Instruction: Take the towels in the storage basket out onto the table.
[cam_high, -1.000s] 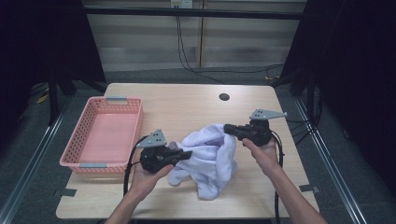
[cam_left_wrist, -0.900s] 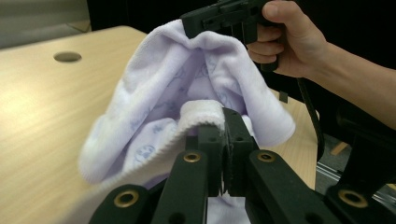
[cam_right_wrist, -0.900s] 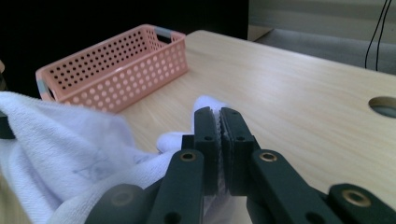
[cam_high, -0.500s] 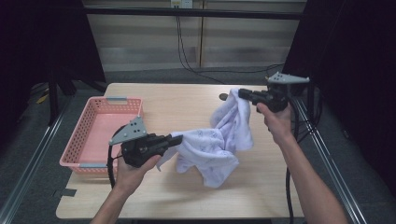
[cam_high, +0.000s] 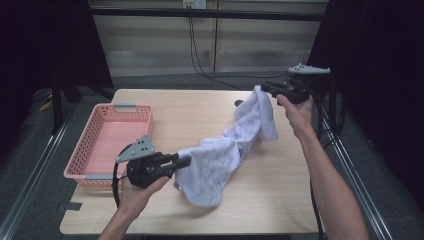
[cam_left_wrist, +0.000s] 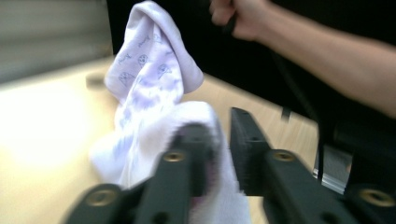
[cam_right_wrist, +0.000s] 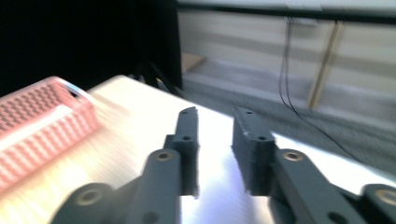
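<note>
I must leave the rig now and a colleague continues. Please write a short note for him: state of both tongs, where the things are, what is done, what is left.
Left tongs: shut on one end of the white cloth, low over the front of the table.
Right tongs: hold the other end, raised high at the far right; the grip itself is hard to see.
Cloth: stretched between both tongs, its middle sagging onto the table.
Pink basket: at the left, nothing visible inside.
Done: cloth picked up and pulled out.
Left: probably spread or fold it; perhaps place it in the basket.
</note>
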